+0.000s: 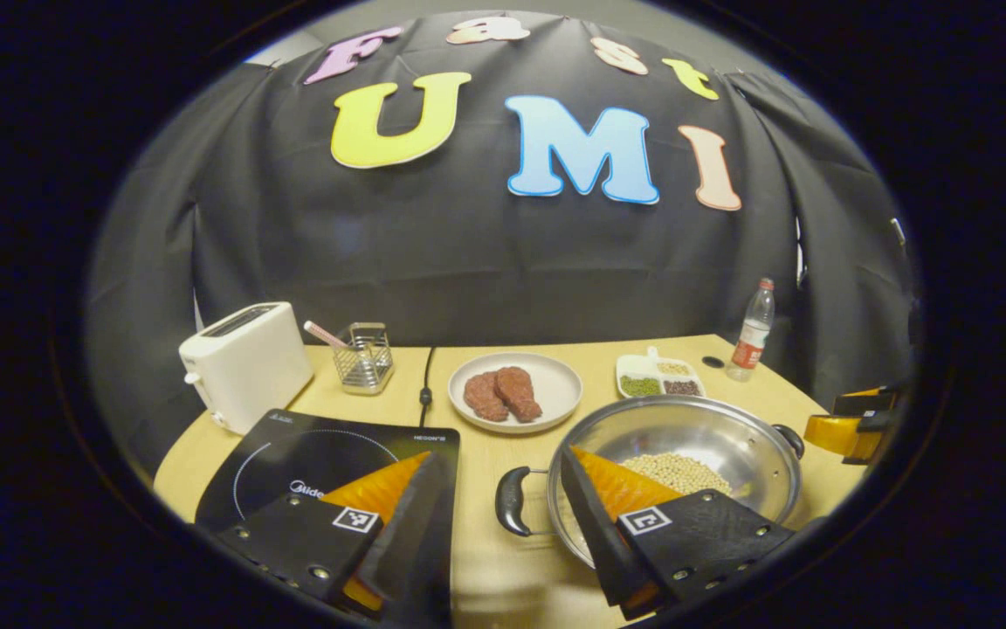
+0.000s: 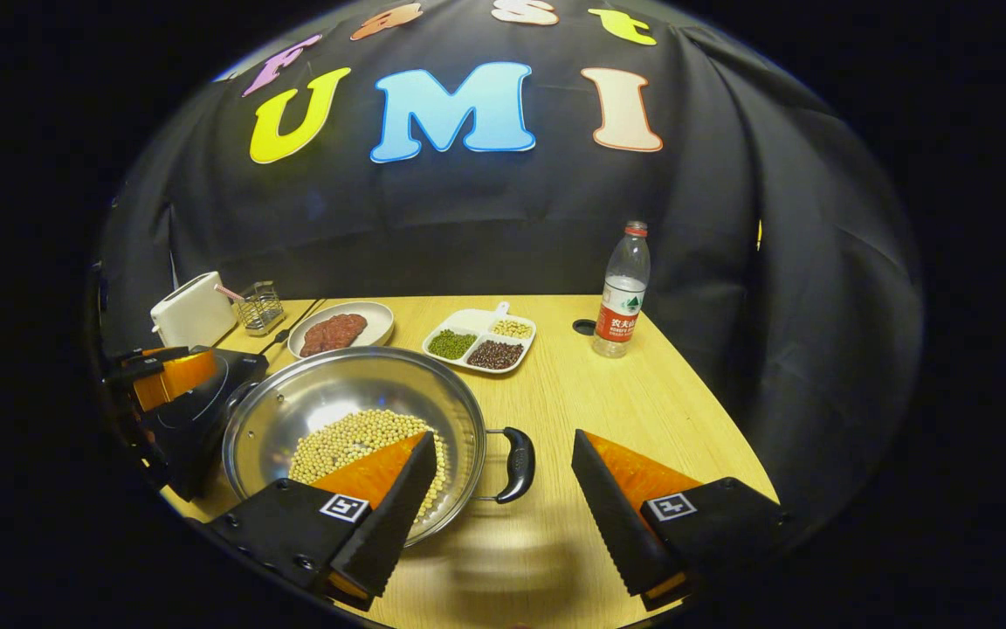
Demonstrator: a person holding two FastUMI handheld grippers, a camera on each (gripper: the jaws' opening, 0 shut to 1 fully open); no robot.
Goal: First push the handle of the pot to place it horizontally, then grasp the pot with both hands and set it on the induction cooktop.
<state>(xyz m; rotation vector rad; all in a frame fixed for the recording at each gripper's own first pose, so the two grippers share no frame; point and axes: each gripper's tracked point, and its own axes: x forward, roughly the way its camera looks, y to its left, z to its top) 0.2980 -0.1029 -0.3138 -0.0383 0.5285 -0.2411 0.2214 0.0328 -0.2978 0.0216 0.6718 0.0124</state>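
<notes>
Pot [image 2: 354,419] of beans mid-surface beside the induction cooktop [image 1: 311,454] at the left edge, both tongs wide, left tongs [image 1: 499,489] astride one side handle [image 1: 512,500], right tongs [image 2: 503,489] astride the other handle [image 2: 516,463], bottle [image 2: 623,293] near the back right corner.

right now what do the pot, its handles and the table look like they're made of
Pot: likely stainless steel, shiny, with bright reflections on the inner wall. Pot handles: dark glossy grips, probably plastic, on thin metal wire brackets. Table: pale wood-look top with visible grain, possibly laminate; the look leaves that open.
</notes>
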